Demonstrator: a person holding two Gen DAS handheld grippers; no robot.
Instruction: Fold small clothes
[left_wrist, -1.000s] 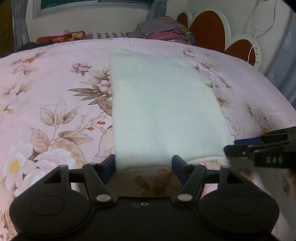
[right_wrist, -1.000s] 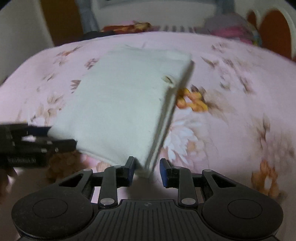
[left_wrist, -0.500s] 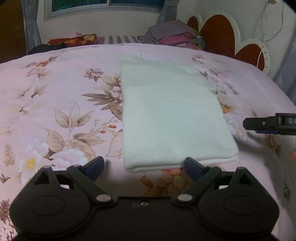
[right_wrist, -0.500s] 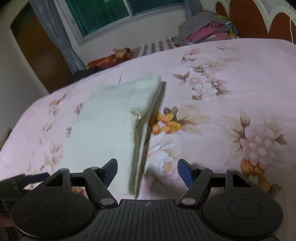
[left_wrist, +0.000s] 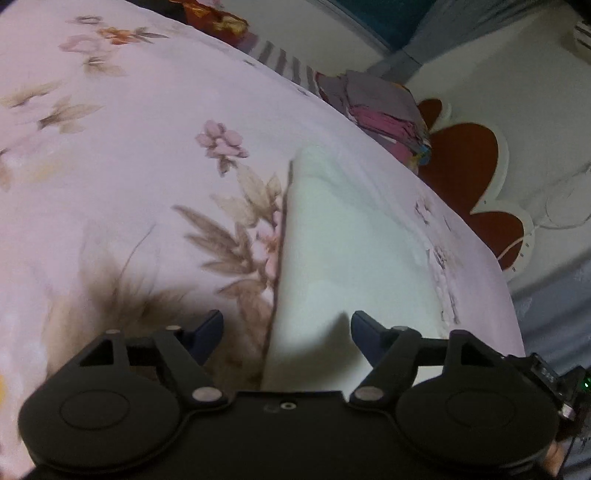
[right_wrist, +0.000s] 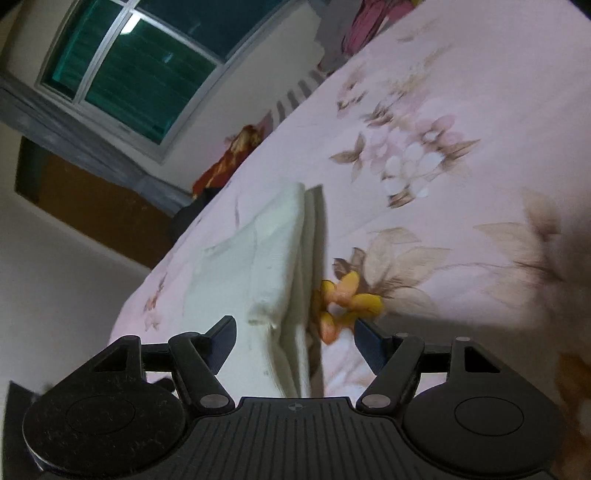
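Left wrist view: folded white cloth (left_wrist: 343, 251) lies flat on the floral bed (left_wrist: 129, 166), left gripper (left_wrist: 286, 328) closing without contact over its edge; right gripper (right_wrist: 295, 336) released.

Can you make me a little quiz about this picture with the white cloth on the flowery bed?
1. True or false: the white folded cloth lies on the flowery bedsheet.
2. What is the right gripper doing? A) squeezing the cloth B) standing open around its edge C) holding a pillow
3. Fill in: behind the bed, the glass thing in the wall is a ______.

Key: 1 true. 2 B. 3 window.
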